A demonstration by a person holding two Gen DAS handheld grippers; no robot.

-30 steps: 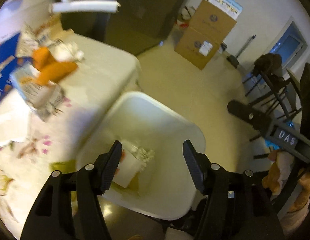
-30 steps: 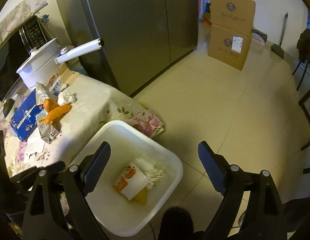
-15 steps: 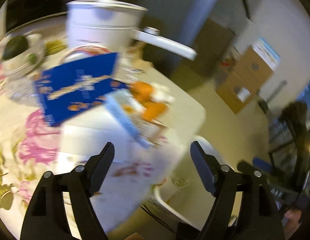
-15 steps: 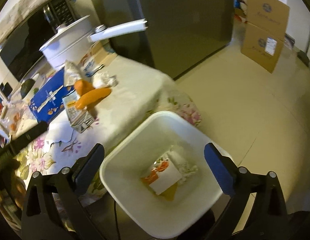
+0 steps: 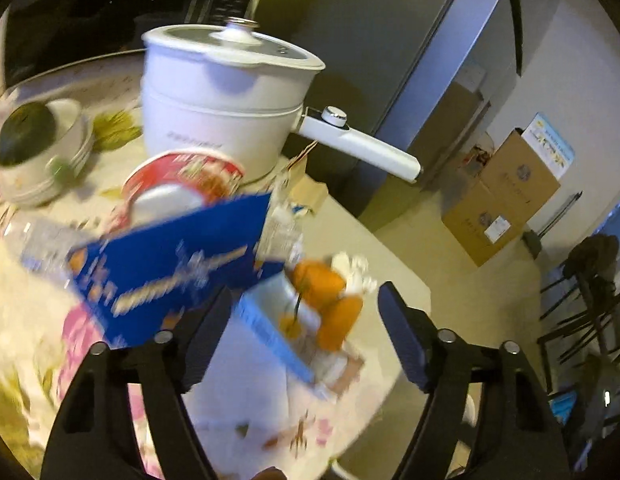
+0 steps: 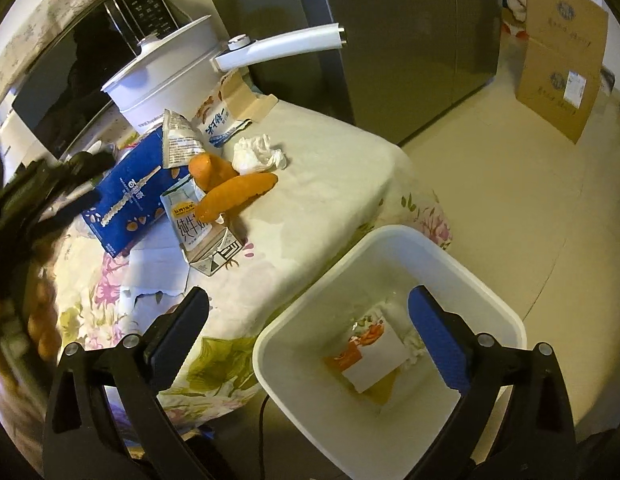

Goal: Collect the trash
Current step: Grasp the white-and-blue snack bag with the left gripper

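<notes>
On the flowered tablecloth, trash lies in a heap: a blue box (image 5: 170,268) (image 6: 126,196), a flattened milk carton (image 5: 270,328) (image 6: 198,232), two orange pieces (image 5: 330,304) (image 6: 234,192), a crumpled tissue (image 6: 258,154) and a foil wrapper (image 6: 178,140). My left gripper (image 5: 306,292) hovers above the carton and the orange pieces. Its jaws are closing and its pads touch nothing. In the right wrist view the left gripper (image 6: 86,178) is a dark blur over the blue box. My right gripper (image 6: 308,294) stands wide open over the table's corner and the white bin (image 6: 390,240), which holds a wrapper (image 6: 370,356).
A white pot (image 5: 222,112) with a long handle stands at the back of the table, with a red noodle cup (image 5: 182,184) and stacked bowls (image 5: 38,148) nearby. Torn paper (image 6: 158,276) lies near the table edge. Cardboard boxes (image 6: 562,60) stand on the floor by the fridge.
My left gripper swung away from the bin and came over the trash heap on the table. The right gripper opened wider and shifted towards the table corner.
</notes>
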